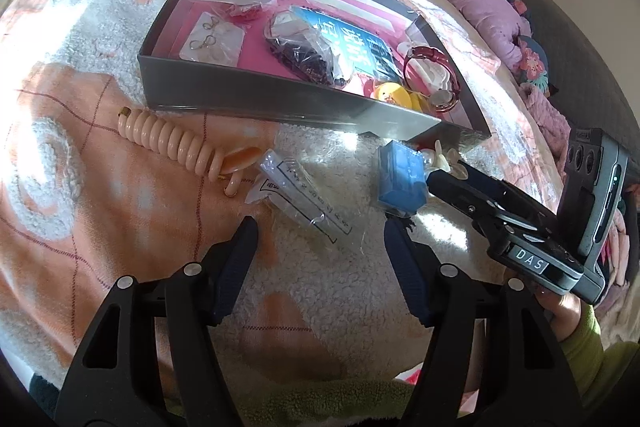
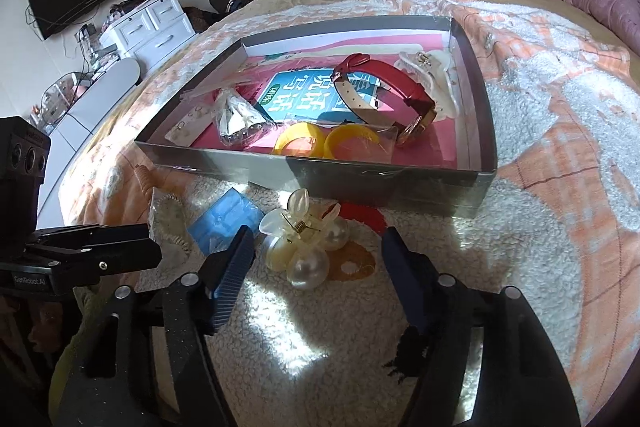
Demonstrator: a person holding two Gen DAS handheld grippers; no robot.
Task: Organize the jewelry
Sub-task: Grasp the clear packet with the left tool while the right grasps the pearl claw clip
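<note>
1. Right gripper (image 2: 316, 255) has its jaws spread wide with nothing in them, low over the fuzzy blanket (image 2: 540, 227).
2. The pearl hair clip (image 2: 300, 247) lies on the blanket between its fingertips, closer to the left-hand one, and I can't tell if it touches.
3. Just past that left fingertip there's a blue box (image 2: 224, 223), flat on the blanket, with the clip right beside it.
4. Straight ahead of the right gripper is the grey tray (image 2: 360, 175). Inside: a red watch (image 2: 384, 95) standing on its strap, two yellow bangles (image 2: 328, 143) against the near wall, a white claw clip (image 2: 432, 75) in the far right corner, a bagged piece (image 2: 240, 123) and an earring card (image 2: 188, 127) to the left.
5. Left gripper (image 1: 320, 231) is wide open too and holds nothing.
6. Between its tips and a bit forward lies a clear plastic packet (image 1: 300, 199) on the blanket.
7. Ahead and left of it is a peach spiral hair tie (image 1: 180, 143), just short of the tray's near wall.
8. From the left wrist view the right gripper comes in from the right, fingers pointing at the blue box.
</note>
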